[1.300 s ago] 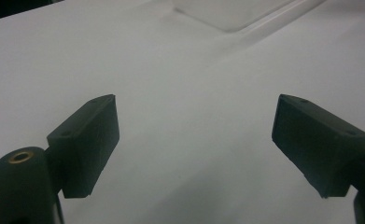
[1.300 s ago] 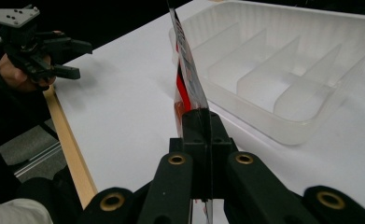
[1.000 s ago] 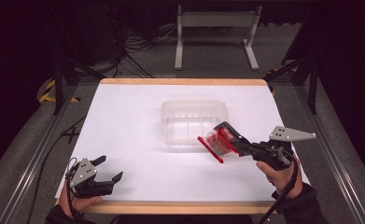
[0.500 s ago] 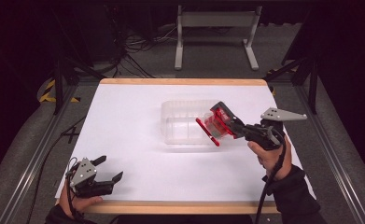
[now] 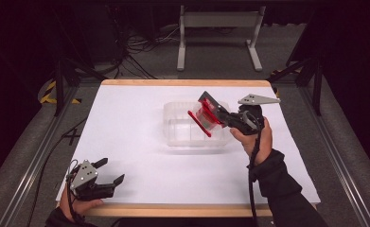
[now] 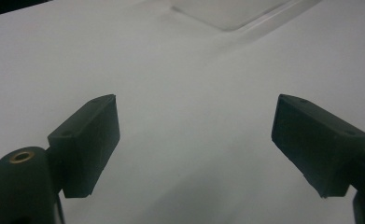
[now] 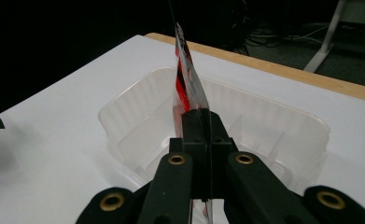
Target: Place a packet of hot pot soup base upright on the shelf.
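hovering over clear tray point(image 5: 182, 137), red packet point(image 5: 204, 118) in right hand-held gripper point(image 5: 210, 113)

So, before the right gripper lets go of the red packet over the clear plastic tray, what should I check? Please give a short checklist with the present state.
1. Right gripper is shut on the flat red and clear packet: ok.
2. Packet is above the clear plastic tray: ok.
3. Packet is low enough to drop gently: not ok, it is held above the rim, on edge.
4. Tray interior is free of other things: ok, as far as it shows.
5. Left gripper is open and away from the tray, at the near table edge: ok.
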`<state>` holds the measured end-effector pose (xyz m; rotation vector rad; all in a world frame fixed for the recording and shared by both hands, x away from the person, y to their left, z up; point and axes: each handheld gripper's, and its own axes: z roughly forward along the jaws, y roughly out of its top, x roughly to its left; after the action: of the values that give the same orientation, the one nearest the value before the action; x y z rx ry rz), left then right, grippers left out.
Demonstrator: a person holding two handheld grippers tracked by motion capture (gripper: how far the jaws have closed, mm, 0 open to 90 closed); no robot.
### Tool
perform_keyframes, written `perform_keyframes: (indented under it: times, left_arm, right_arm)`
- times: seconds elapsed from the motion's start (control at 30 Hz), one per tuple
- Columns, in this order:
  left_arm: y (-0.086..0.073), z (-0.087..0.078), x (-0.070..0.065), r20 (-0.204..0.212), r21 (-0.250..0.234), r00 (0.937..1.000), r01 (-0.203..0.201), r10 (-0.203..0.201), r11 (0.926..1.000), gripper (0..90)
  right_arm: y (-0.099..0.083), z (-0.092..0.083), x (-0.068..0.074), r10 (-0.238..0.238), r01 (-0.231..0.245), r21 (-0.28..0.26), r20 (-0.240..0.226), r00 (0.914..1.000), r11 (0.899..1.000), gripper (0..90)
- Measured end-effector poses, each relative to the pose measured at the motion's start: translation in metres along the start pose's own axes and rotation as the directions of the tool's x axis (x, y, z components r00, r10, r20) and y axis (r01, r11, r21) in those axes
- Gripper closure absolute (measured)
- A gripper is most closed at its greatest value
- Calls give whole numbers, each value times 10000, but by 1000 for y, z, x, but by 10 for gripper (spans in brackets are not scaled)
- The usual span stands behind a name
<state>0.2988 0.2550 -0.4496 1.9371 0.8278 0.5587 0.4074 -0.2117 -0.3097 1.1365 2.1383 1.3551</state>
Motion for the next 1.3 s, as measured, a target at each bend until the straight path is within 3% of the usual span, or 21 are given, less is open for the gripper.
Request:
perform_keyframes:
  times: [0.27, 0.57, 0.83, 0.97, 1.1, 1.3]
  left_arm:
    - [0, 0, 0, 34, -7, 10000, -25, 25, 10000, 159]
    - [1, 0, 0, 74, -55, 10000, -24, 24, 10000, 159]
    - [0, -1, 1, 73, -59, 10000, -16, 17, 10000, 159]
    - [0, -1, 0, 100, -66, 9999, -34, 35, 10000, 159]
    - [1, -1, 0, 104, -39, 9999, -36, 37, 10000, 159]
    - [0, 0, 0, 99, -11, 9999, -29, 29, 10000, 159]
  right_arm:
    - [6, 12, 0, 430, -422, -178, 483, 9979, 9989, 900]
    - [17, 14, 17, 281, -273, -264, 313, 9991, 9993, 900]
    - [4, 28, 9, 722, -714, -123, 915, 9932, 9974, 900]
    - [-9, 30, 6, 1025, -992, -300, 1425, 9845, 9946, 900]
    - [-18, 30, 8, 1230, -1164, -496, 1647, 9786, 9920, 898]
    - [-26, 29, 12, 1387, -1302, -609, 1656, 9764, 9896, 863]
